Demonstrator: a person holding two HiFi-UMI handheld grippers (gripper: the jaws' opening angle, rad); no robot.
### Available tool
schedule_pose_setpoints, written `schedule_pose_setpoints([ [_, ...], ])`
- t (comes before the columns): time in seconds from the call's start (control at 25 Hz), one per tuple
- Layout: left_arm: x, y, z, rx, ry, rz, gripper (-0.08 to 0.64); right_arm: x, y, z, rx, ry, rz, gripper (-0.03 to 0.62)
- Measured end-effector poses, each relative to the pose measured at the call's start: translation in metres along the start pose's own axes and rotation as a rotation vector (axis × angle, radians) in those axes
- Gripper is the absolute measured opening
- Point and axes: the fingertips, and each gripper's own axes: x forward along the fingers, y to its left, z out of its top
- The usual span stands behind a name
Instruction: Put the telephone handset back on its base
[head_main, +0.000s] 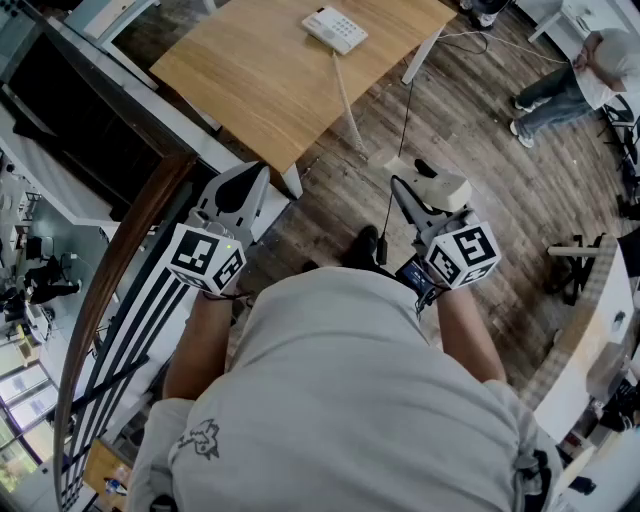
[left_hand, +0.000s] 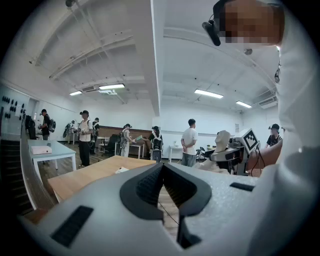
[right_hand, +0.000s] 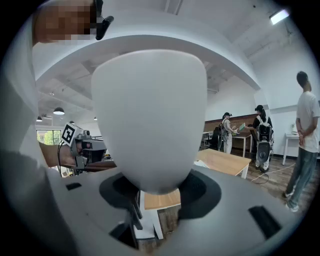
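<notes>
While your right gripper (right_hand: 159, 187) clamps its dark ribbed pads (right_hand: 200, 190) on the telephone handset (right_hand: 150, 120), the jaws stand wide around its rounded end, a smooth, matte white plastic bulb that fills most of the right gripper view. From the head view, the handset (head_main: 442, 186) is held over the floor (head_main: 490, 130), dark wood-look planks, short of the table and well apart from the base. That base (head_main: 335, 28) is a flat, white, boxy unit with a grid of small keys, lying on the far part of the table (head_main: 250, 75), a pale wood-grain top on white legs. A thin, off-white coiled cord (head_main: 350, 105) runs from the base across the tabletop, over its near edge and down toward the handset, with a thin black cable (head_main: 400, 150) hanging just beside it. Your left gripper (left_hand: 162, 172) has its grey, grainy-textured jaws closed tip to tip with nothing between the ribbed pads; in the head view it (head_main: 240, 190) points at the table's near corner. A curved wooden handrail (head_main: 120, 260) sweeps along your left side. Between the handset and the base lie the table's near edge and a stretch of bare top. A seated person (head_main: 580, 75) is at the far right, well clear of the table.
</notes>
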Motion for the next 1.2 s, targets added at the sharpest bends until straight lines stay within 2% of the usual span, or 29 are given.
schedule_pose_setpoints([
  [0.72, 0.010, -0.002, 0.000, -0.005, 0.007, 0.007, 0.006, 0.004, -0.005, -0.001, 0.008, 0.003, 0.030, 0.221],
  [0.96, 0.040, -0.005, -0.004, -0.025, 0.030, 0.011, 0.006, 0.007, -0.043, -0.003, 0.020, 0.021, -0.005, 0.221],
  [1.2, 0.088, -0.008, -0.013, -0.046, 0.054, 0.030, 0.006, 0.017, -0.090, -0.012, 0.040, 0.039, 0.025, 0.221],
])
